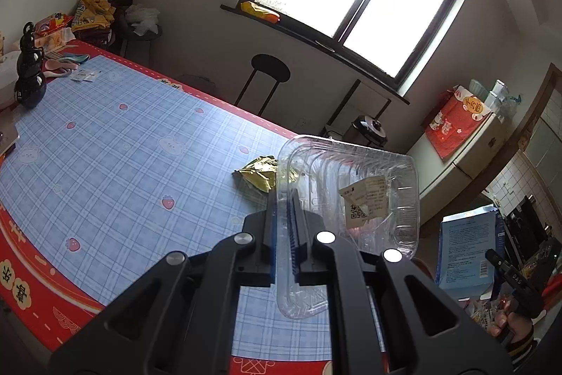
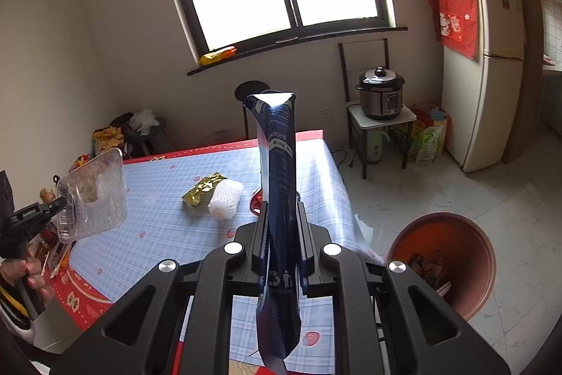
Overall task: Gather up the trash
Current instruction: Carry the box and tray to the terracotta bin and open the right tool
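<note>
Bin: the terracotta-coloured bin (image 2: 453, 264) sits on the floor at the lower right of the right wrist view, beside the table's corner; some scraps show inside, too small to name.
Tray: the clear plastic tray (image 1: 347, 199) is up off the table at the centre right of the left wrist view; a paper label with a QR code (image 1: 365, 199) shows through its wall, and otherwise it looks empty.
Tray and claw: one thin wall of the tray runs straight between the two fingers of the left claw (image 1: 284, 199); the rest of the tray sticks out to the right of them.
Left claw: clenched on the tray wall, fingers almost together. In the right wrist view it shows at the left edge, with the tray (image 2: 93, 195) tilted above the table.
Pouch: a long dark blue pouch (image 2: 279, 185) stands upright at the centre of the right wrist view, its top level with the window sill and its bottom hanging below the claw.
Right claw: the right claw (image 2: 281, 209) grips the pouch near mid-length, fingers pressed to both its flat sides.
Table: the table (image 2: 168, 220) carries a blue check cloth with a red border.
Left on the table: a gold wrapper (image 2: 202, 188) and a white foam net (image 2: 226, 199) lie touching each other, well beyond both claws.
</note>
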### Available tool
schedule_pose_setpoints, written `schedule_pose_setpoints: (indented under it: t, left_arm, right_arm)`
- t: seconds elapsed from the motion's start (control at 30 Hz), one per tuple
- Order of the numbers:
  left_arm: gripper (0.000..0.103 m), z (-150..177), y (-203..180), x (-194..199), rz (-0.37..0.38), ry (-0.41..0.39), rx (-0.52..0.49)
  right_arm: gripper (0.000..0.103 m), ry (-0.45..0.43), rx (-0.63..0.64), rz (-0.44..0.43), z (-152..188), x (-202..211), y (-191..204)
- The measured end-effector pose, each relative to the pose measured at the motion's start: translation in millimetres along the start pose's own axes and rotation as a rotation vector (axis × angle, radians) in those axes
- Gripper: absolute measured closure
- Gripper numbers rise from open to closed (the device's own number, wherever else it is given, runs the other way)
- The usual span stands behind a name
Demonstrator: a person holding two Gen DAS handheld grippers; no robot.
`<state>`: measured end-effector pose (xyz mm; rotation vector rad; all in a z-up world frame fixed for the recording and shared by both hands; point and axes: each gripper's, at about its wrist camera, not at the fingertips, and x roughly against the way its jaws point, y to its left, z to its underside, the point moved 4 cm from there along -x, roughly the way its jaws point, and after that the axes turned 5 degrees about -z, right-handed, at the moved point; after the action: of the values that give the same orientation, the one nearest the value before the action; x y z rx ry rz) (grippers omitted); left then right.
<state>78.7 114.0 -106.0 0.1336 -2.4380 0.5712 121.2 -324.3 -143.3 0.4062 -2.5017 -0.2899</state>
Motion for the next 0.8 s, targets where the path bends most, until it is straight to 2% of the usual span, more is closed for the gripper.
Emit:
schedule_pose_setpoints:
  t: [0.3, 0.47, 0.6, 0.8]
  left_arm:
    - [0.093, 21, -91, -20, 0.054, 0.043, -0.076]
    - [0.093, 36, -127, -34, 0.070, 0.073, -0.090]
    - [0.093, 47, -143, -38, 0.066, 0.084, -0.097]
    - [0.093, 53, -141, -32, 0.031, 0.079, -0.087]
  right_arm:
    - [0.088, 0.004, -0.120, 0.192, 11, 28, -137]
    - [0.088, 0.036, -0.164, 0.240, 20, 24, -195]
    - [0.088, 0.057, -0.181, 0.244, 24, 11, -215]
    - [0.087, 0.064, -0.178, 0.223, 15, -7, -225]
